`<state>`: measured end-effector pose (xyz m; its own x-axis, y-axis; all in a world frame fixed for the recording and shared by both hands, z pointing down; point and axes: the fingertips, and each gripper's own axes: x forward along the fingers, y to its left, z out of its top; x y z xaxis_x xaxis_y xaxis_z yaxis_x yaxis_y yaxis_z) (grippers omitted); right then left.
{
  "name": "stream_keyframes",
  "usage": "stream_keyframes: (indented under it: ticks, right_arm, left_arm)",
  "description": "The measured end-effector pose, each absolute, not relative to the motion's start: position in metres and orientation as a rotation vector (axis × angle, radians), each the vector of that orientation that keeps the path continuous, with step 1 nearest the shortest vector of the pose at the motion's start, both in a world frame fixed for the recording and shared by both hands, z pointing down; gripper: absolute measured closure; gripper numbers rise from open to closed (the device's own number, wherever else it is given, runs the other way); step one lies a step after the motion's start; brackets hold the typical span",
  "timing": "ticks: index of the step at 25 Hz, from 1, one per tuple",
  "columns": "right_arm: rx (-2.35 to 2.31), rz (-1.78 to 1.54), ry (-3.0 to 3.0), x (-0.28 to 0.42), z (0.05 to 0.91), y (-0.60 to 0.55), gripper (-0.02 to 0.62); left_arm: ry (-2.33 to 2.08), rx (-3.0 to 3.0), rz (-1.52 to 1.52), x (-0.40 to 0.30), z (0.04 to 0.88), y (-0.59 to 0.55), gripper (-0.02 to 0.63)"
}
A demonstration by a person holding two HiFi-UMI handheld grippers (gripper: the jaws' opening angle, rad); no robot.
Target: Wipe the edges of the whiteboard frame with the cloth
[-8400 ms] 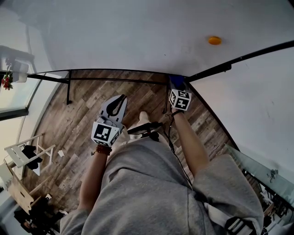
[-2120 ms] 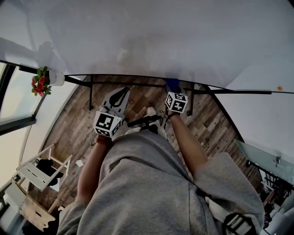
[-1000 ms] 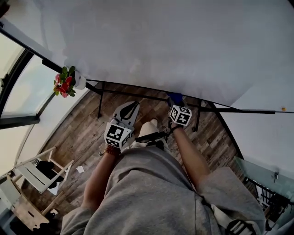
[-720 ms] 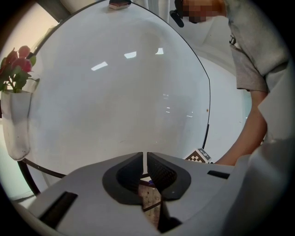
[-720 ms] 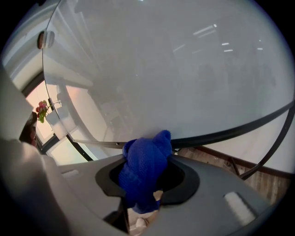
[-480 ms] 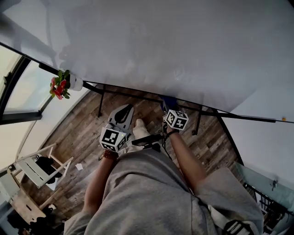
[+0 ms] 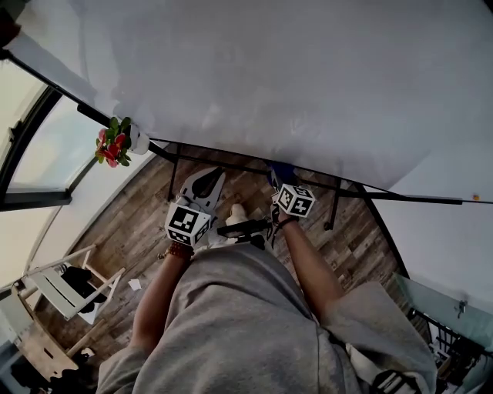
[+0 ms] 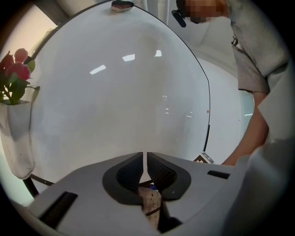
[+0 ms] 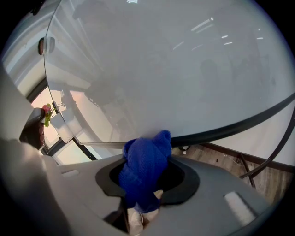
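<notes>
The whiteboard (image 7: 308,85) fills the top of the head view; its dark bottom frame edge (image 7: 385,195) runs left to right just beyond both grippers. My right gripper (image 7: 282,174) is shut on a bunched blue cloth (image 7: 283,171), and the cloth (image 9: 146,170) presses up against the bottom frame edge (image 9: 239,123). To its left my left gripper (image 7: 208,178) hangs below the board. Its jaws are shut with nothing between them, and it (image 8: 144,157) points at the white board surface (image 8: 120,92).
A white pot of red flowers (image 7: 117,142) hangs at the board's lower left corner. Black stand legs (image 7: 334,208) drop to the wooden floor (image 7: 131,231). A white folding chair (image 7: 62,285) stands at the lower left. An eraser (image 8: 121,5) sits on the board's top edge.
The right gripper with the blue cloth has slid leftward along the bottom frame edge, away from the right corner. The left gripper has stayed shut beside it.
</notes>
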<state>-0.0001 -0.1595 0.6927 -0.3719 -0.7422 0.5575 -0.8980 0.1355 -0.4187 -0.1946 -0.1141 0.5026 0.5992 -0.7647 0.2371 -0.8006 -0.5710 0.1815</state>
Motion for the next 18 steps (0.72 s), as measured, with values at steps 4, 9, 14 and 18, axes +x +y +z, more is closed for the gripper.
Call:
stream_keyframes:
  ticks: [4,9,14,18]
  right_arm:
    - [1.603,1.065,-2.201,-0.020,0.691,-0.162,0.448]
    - [1.609,1.058,-2.193,-0.037,0.692,-0.166,0.448]
    - [1.641,1.072,-2.168,-0.048,0.691,-0.166,0.448]
    - [1.605,1.072,-2.195,-0.064,0.692,-0.168,0.448]
  left_arm:
    - [-1.287,2.569,0.196,-0.215,0.498,-0.116,0.572]
    - [-1.305,2.569,0.178,-0.241,0.496,-0.119,0.572]
    - [-1.300,2.574,0.176,-0.254,0.494,-0.117,0.572]
    - [-1.298,2.569,0.180,-0.265,0.496,-0.113,0.572]
